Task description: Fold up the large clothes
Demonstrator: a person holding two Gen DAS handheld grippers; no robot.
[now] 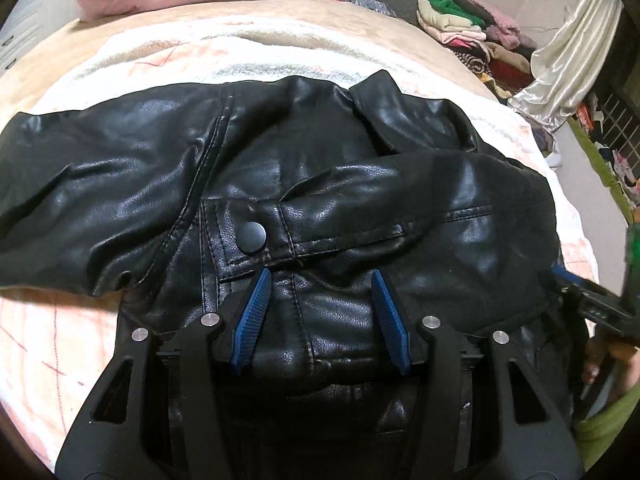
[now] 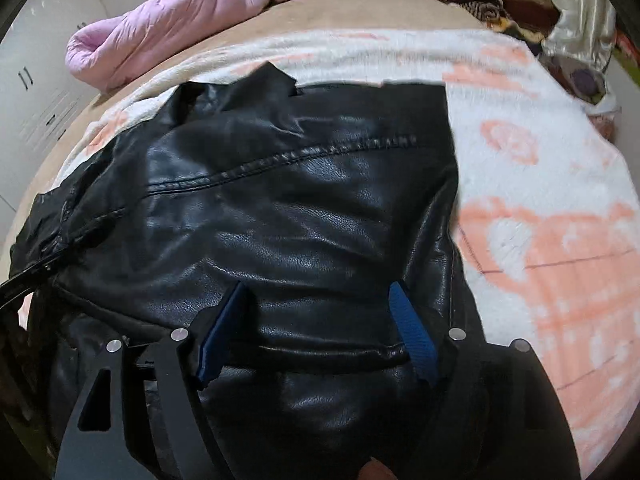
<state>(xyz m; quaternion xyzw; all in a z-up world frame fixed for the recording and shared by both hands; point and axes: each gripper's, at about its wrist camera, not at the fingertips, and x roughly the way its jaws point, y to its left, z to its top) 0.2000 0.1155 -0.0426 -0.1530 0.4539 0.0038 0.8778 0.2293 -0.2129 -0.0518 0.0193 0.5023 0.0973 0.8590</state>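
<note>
Your black leather jacket (image 1: 304,184) lies spread on the white and peach blanket (image 1: 48,340) that covers the bed, collar toward the far side. One sleeve is already laid across the body, while the other sleeve (image 1: 80,184) runs out flat to the side in the left wrist view. A snap button (image 1: 252,235) sits on a flap just ahead of your left gripper (image 1: 320,308).

Both tools are spread wide. The left gripper's blue pads (image 1: 252,312) straddle the leather near the hem without pinching it. Your right gripper (image 2: 316,328) stands the same way over a rolled edge of the jacket, jaws apart, holding nothing.

Here is where it could go wrong, as I judge it. The leather is thick, glossy and slick, so a shallow pinch may slide off as you lift. A grab through several layers could drag the crossed sleeve out of place. Stiff material like this also tends to spring back open unless you press the crease down. If your two grippers lift unevenly, the fold line will skew. The blanket is soft, and may bunch up under the jacket.

I can read no brand, label or writing anywhere. A pink puffy coat (image 2: 168,20) and a pile of folded clothes (image 1: 472,28) lie well beyond the jacket.
</note>
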